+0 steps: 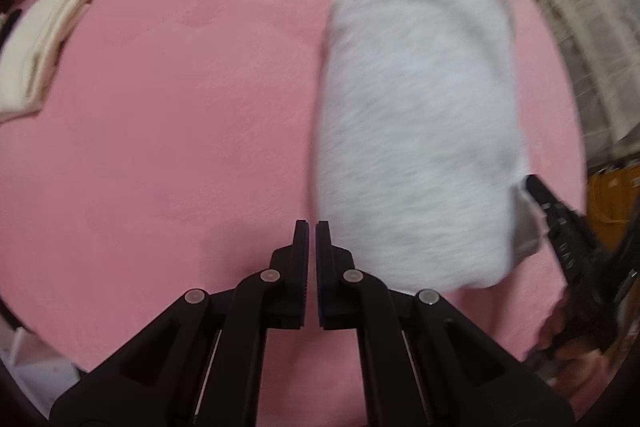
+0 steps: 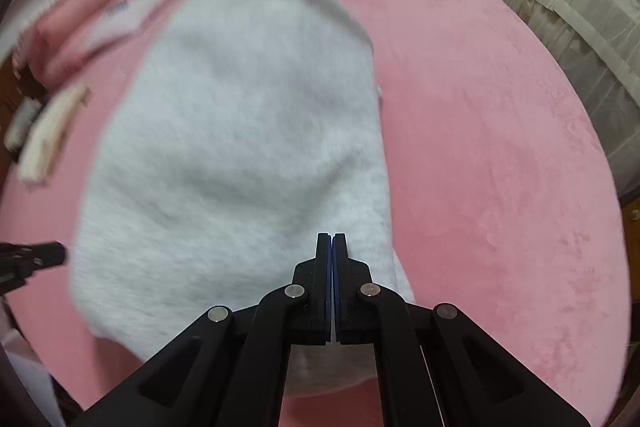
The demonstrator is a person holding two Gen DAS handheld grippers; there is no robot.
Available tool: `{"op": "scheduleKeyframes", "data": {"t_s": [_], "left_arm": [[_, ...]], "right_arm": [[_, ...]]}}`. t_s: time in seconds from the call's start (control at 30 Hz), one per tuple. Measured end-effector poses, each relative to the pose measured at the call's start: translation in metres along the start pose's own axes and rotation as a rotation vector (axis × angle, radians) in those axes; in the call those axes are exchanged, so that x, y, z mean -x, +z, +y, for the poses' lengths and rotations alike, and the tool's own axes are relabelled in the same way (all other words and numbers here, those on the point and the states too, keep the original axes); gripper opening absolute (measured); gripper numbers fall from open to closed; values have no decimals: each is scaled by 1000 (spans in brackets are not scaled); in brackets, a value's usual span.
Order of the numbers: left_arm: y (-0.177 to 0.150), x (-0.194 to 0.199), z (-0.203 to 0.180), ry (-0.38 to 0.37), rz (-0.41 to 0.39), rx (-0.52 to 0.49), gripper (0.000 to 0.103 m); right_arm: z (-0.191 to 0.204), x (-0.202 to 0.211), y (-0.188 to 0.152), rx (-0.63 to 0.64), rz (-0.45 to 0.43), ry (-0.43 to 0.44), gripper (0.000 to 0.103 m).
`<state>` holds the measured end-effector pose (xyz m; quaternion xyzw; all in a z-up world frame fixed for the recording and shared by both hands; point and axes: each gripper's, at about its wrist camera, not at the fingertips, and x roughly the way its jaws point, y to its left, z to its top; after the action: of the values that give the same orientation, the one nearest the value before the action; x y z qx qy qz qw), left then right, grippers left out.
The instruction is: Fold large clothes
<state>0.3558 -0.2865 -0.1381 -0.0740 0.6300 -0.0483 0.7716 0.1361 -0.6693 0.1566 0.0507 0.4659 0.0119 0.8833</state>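
Pink bedspread [image 2: 500, 147]; grey garment [image 2: 240, 147] folded, fuzzy, oblong.

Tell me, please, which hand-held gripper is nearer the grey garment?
Right. The right hand-held gripper is over the grey garment's near edge; the left hand-held gripper is beside it, over pink cover.

A heathered pale-grey garment [image 2: 240, 147] lies on a plain pink bedcover [image 2: 500, 167].

A light grey, soft-knit garment [image 1: 420, 123] is seen folded into a compact, rounded oblong bundle, laid flat on the pink bedspread [image 1: 180, 107], its long side running away from the near edge, with a darker grey flap tucked at one near corner.
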Motion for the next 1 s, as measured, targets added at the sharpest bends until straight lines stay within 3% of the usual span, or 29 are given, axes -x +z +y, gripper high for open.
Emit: {"op": "scheduleKeyframes", "data": {"t_s": [0.07,0.17,0.3,0.47,0.63,0.67,0.73,0.9,1.0], "left_arm": [[11,14,1,-98,-27,-12,1],[42,5,-14,-155,-56,-53,1],[91,-15,-32,-161,-99,-88,1],[135,-42,-25,-138,-116,-64,1],[134,-68,-6,-201,-135,-58,1],[132,-67,0,-226,-141,-51,1],[126,-64,9,-227,-152,-46,1],[98,-47,12,-98,-182,-32,3],[78,-34,12,-56,-191,37,24]], "right_arm": [[-8,18,6,-44,-60,133,2],[-8,12,23,-55,-4,296,3],[-9,-6,41,-2,-48,347,3],[-27,-39,82,-54,-71,277,3],[-73,-64,94,-146,-64,17,3],[-95,-62,88,-194,-40,1,3],[-126,-58,77,-245,-22,5,3],[-170,-3,39,-235,-18,6,3],[-180,34,25,-261,22,29,3]]}}
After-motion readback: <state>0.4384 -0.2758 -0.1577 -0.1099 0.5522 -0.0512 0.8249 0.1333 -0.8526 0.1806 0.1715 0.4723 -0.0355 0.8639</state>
